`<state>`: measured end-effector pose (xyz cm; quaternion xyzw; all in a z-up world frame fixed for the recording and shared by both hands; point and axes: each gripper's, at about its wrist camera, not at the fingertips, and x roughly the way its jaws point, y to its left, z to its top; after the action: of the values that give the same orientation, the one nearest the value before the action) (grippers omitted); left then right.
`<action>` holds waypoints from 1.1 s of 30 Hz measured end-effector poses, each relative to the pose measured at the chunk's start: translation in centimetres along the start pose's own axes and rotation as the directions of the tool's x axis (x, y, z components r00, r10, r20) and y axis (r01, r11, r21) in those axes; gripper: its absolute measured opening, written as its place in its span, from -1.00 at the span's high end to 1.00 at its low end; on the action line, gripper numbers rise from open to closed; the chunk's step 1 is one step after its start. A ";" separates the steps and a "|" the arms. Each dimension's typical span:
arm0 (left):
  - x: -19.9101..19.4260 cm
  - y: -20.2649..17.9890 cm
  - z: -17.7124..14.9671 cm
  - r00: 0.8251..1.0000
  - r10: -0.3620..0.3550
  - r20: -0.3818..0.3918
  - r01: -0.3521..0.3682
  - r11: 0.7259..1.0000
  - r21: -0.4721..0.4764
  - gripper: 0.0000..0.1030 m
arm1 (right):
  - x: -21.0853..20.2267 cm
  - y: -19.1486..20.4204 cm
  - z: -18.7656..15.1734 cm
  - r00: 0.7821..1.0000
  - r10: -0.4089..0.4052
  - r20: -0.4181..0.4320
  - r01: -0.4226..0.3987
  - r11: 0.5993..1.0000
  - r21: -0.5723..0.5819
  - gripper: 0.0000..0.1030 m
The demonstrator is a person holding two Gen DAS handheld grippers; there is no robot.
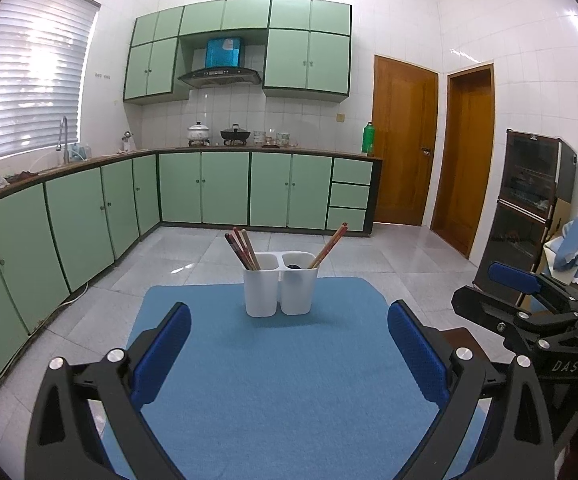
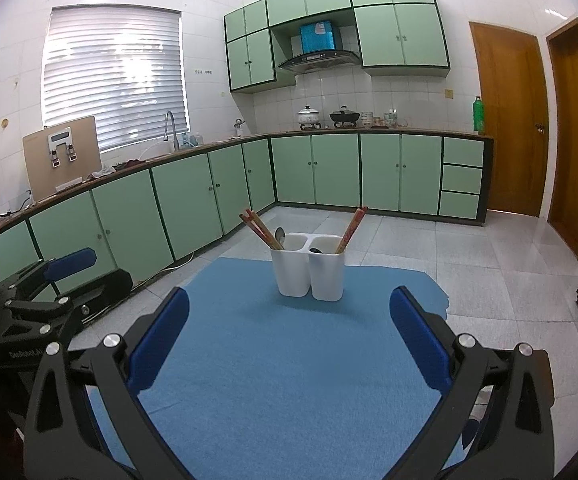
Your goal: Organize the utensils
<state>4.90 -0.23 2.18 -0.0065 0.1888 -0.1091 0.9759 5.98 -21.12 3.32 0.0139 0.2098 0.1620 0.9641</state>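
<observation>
Both were wide and empty — left hand-held gripper (image 1: 289, 364), right hand-held gripper (image 2: 289, 354). Two-cup holder (image 2: 308, 270) sat far-centre on the blue mat (image 2: 289, 380), chopsticks (image 2: 259, 229) split between cups — looked like you'd regroup them next.

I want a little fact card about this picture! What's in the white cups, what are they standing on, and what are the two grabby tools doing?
holder: white two-cup utensil holder, upright on the blue mat
left cup: bunch of chopsticks plus a metal spoon
right cup: a few chopsticks leaning right, and a dark spoon low inside
left tool: open, holds nothing, short of the holder
right tool: open, holds nothing, short of the holder
behind: green kitchen cabinets, two wooden doors
</observation>
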 end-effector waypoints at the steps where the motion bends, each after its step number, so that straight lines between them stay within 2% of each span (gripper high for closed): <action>1: 0.0 0.0 0.0 1.000 0.000 0.000 0.000 1.000 0.000 -0.88 | 0.0 0.1 0.0 1.000 0.002 0.000 -0.002 1.000 0.000 -0.89; 33: -0.8 0.1 0.3 1.000 0.009 0.005 -0.009 1.000 0.006 -0.88 | -0.4 0.4 0.1 1.000 0.005 0.007 -0.005 1.000 -0.001 -0.89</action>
<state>4.35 0.02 2.71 -0.0031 0.1859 -0.1052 0.9769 5.52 -20.87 3.61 0.0145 0.2061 0.1645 0.9645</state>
